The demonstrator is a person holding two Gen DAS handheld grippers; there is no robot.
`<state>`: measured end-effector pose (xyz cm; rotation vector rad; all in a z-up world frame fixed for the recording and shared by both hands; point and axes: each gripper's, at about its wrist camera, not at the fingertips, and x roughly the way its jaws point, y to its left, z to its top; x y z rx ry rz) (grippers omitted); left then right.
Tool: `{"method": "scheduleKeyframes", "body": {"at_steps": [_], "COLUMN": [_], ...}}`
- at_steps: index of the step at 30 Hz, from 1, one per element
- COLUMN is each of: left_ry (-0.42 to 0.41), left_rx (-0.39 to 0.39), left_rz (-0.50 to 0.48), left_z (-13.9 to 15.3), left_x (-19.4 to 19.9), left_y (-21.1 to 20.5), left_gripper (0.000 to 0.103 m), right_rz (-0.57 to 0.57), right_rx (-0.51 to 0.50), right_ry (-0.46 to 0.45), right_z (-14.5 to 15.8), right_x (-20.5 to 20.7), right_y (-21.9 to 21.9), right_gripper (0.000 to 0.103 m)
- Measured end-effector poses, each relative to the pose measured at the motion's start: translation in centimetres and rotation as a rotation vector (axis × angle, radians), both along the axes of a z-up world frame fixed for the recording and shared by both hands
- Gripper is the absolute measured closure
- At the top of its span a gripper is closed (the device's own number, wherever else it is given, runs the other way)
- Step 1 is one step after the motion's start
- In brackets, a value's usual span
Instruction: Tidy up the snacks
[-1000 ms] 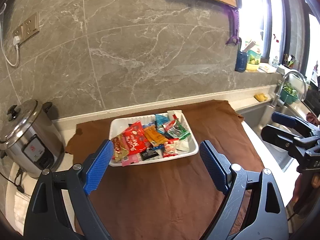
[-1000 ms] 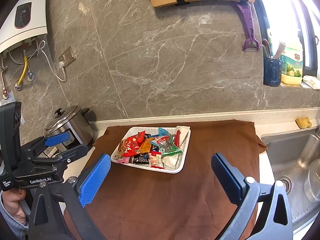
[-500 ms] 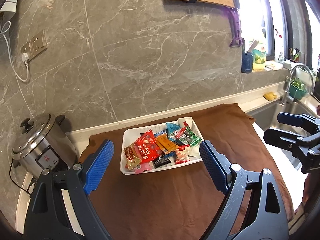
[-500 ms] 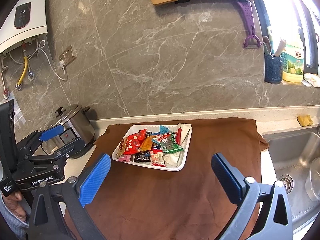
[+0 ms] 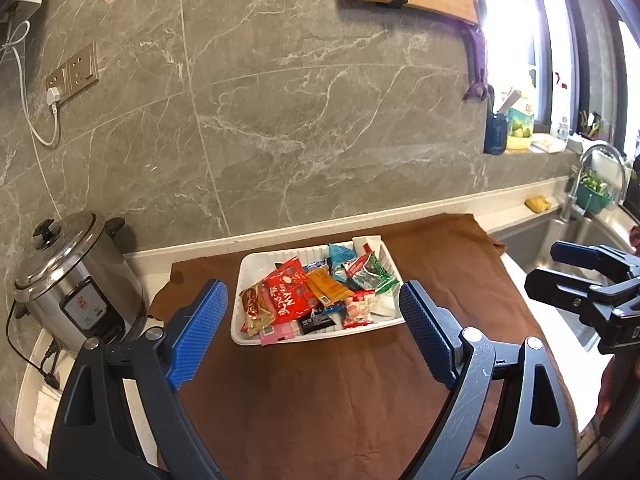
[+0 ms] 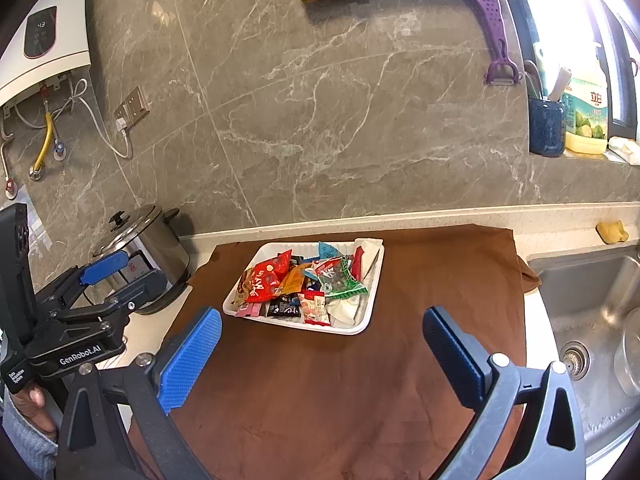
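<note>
Nearest the cameras, the left tool (image 5: 312, 330) and the right tool (image 6: 322, 354) both stand with fingers spread wide and nothing between them, held above the bare front part of the brown cloth (image 5: 320, 400). That front stretch of cloth gives open room for setting packets down, and it runs wide on both sides of the tray.

Further back, the white tray (image 5: 250, 264) sits on the cloth with the snacks (image 5: 316, 296) heaped in it, overlapping one another. The risk, as I judge it, lies in that heap: thin, slippery wrappers lie stacked, so a closing tool could pinch two at once or slide off a flat packet. A light tray could also skid or tip if a finger pushes its rim.

To the left, the steel cooker (image 5: 76, 280) and its cord stand just off the cloth, where a wide swing could strike them. To the right, the desk ends at the sink (image 6: 592, 304), where a dropped packet could fall. Behind everything the stone wall closes the far edge.
</note>
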<state>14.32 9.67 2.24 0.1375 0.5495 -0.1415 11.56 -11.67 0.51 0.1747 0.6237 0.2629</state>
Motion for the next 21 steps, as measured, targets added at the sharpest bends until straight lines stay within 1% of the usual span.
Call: {"method": "scheduleKeyframes", "body": {"at_steps": [1,2,4,8,10,11,12,13,14,16,18,20,21], "left_ry": [0.000,0.000,-0.001,0.024,0.031,0.030,0.027,0.028,0.042,0.057,0.062,0.079,0.089], "left_rx": [0.010,0.026,0.060,0.081,0.122,0.154,0.186,0.204,0.195,0.171,0.129,0.100,0.092], "left_rz": [0.004,0.017,0.030,0.039,0.059,0.075,0.107,0.128,0.108,0.109,0.096,0.057,0.058], "left_z": [-0.1,-0.2,-0.6,-1.3,-1.7,-1.9,-2.2,-2.3,-2.4,-2.4,-2.3,-2.4,-2.5], "left_x": [0.0,0.1,0.1,0.3,0.4,0.4,0.3,0.3,0.3,0.2,0.2,0.3,0.4], "left_y": [-0.1,-0.3,-0.7,-1.1,-1.6,-1.8,-2.0,-2.1,-2.2,-2.1,-1.8,-1.7,-1.6], "left_gripper": [0.013,0.009,0.008,0.008,0.008,0.006,0.003,0.002,0.002,0.002,0.002,0.002,0.002], "right_rz": [0.002,0.003,0.005,0.009,0.010,0.010,0.010,0.012,0.012,0.012,0.013,0.008,0.006], "right_rx": [0.001,0.001,0.002,0.007,0.012,0.014,0.015,0.015,0.016,0.016,0.016,0.012,0.010], "right_ry": [0.002,0.004,0.008,0.016,0.023,0.025,0.028,0.032,0.033,0.036,0.038,0.043,0.046], "right_z": [-0.1,-0.1,-0.3,-0.7,-0.8,-0.9,-0.9,-1.0,-1.1,-1.2,-1.3,-1.6,-1.7], "right_x": [0.0,0.1,0.1,0.2,0.2,0.2,0.2,0.2,0.2,0.2,0.3,0.5,0.6], "right_y": [0.0,0.1,0.2,0.3,0.3,0.3,0.3,0.3,0.3,0.3,0.2,0.0,-0.1], "right_gripper": [0.000,0.000,0.000,0.000,0.000,0.000,0.000,0.000,0.000,0.000,0.000,0.000,0.000]}}
